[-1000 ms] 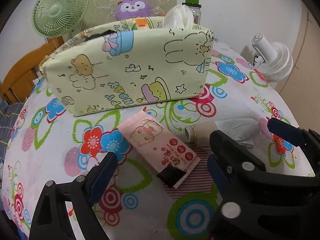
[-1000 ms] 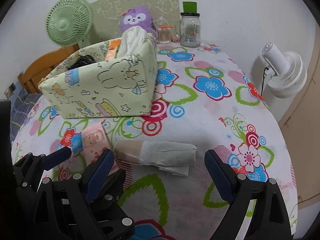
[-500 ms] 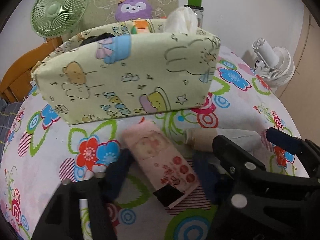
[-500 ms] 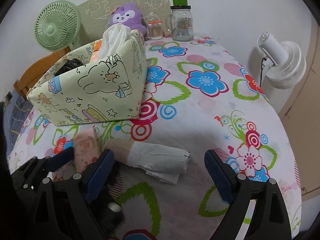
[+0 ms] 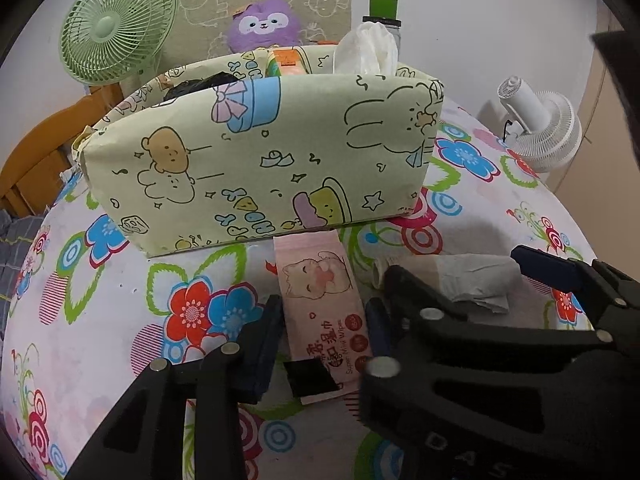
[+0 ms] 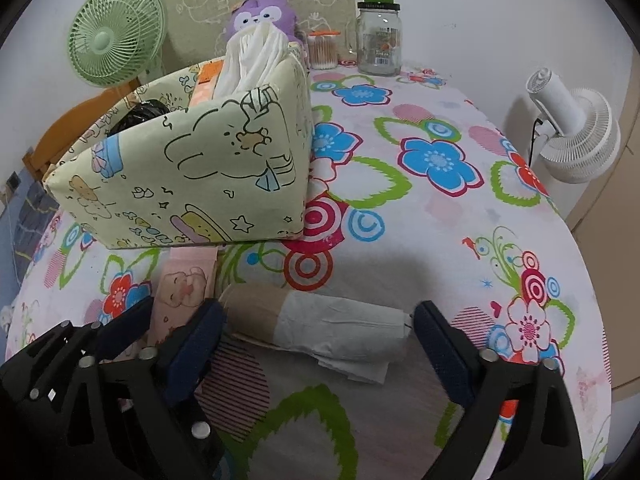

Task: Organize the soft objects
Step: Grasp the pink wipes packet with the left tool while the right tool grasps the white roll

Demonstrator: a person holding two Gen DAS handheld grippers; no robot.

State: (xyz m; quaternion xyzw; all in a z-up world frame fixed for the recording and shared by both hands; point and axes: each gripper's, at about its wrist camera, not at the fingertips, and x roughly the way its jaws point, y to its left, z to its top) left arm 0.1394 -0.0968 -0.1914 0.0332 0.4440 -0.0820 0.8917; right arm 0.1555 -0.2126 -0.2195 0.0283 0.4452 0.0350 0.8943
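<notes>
A pink wet-wipes pack point(image 5: 322, 304) lies flat on the flowered tablecloth in front of a yellow-green cartoon-print storage box point(image 5: 260, 152). My left gripper point(image 5: 324, 340) has its jaws closed in against both sides of the pack. A nearly used-up toilet paper roll point(image 6: 320, 320) lies on its side to the right. My right gripper point(image 6: 316, 348) is open, with its fingers at either end of the roll, apart from it. The box point(image 6: 200, 168) holds white tissues point(image 6: 252, 60), an orange pack and a black item.
A green fan point(image 5: 116, 24) and a purple plush toy point(image 5: 264, 24) stand behind the box. A glass jar with a green lid point(image 6: 378, 32) and a cotton-swab jar point(image 6: 322, 50) stand at the back. A white fan point(image 6: 576, 128) sits off the table's right edge.
My left gripper moved forward and closed its jaws onto the wipes pack. My right gripper moved forward to straddle the toilet paper roll, still open.
</notes>
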